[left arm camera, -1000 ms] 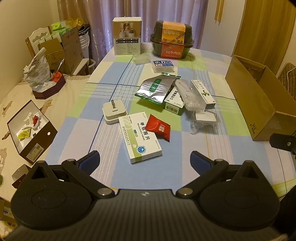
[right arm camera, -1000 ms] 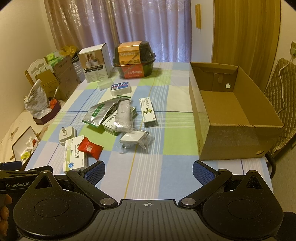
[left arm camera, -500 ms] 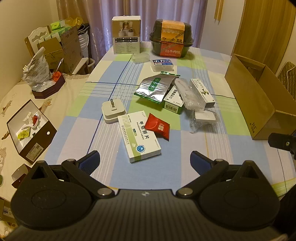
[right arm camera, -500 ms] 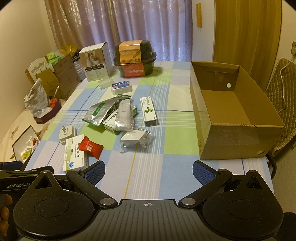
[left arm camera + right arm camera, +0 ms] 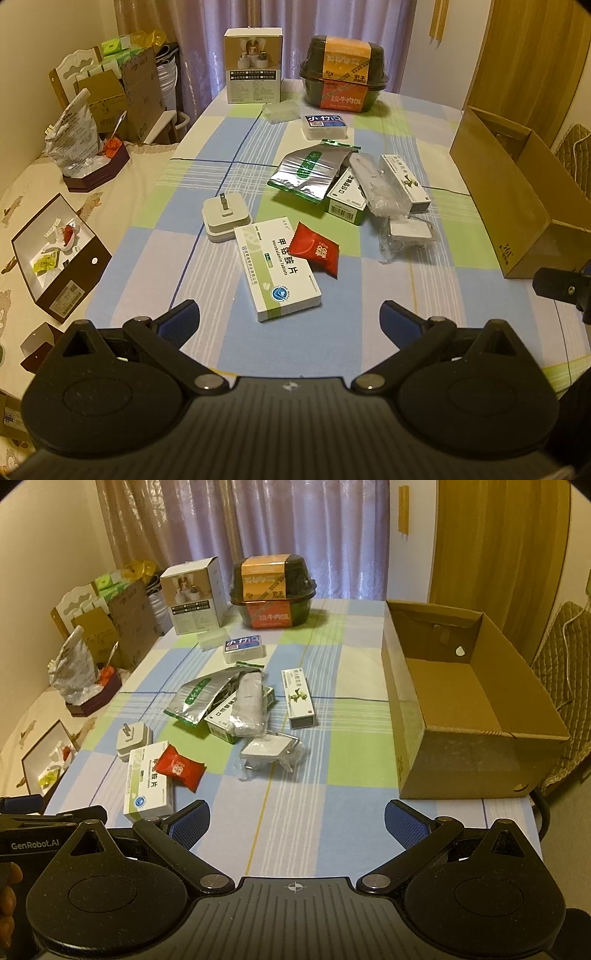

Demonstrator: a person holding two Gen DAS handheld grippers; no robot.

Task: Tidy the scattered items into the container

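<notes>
On checked tablecloth (image 5: 295, 812), cardboard box (image 5: 461, 701) upright, lengthwise away

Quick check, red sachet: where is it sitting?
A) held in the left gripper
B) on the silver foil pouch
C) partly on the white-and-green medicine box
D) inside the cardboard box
C: the red sachet lies overlapping the right edge of the white-and-green medicine box; the cardboard box looks empty and both grippers are open, holding nothing.
</notes>
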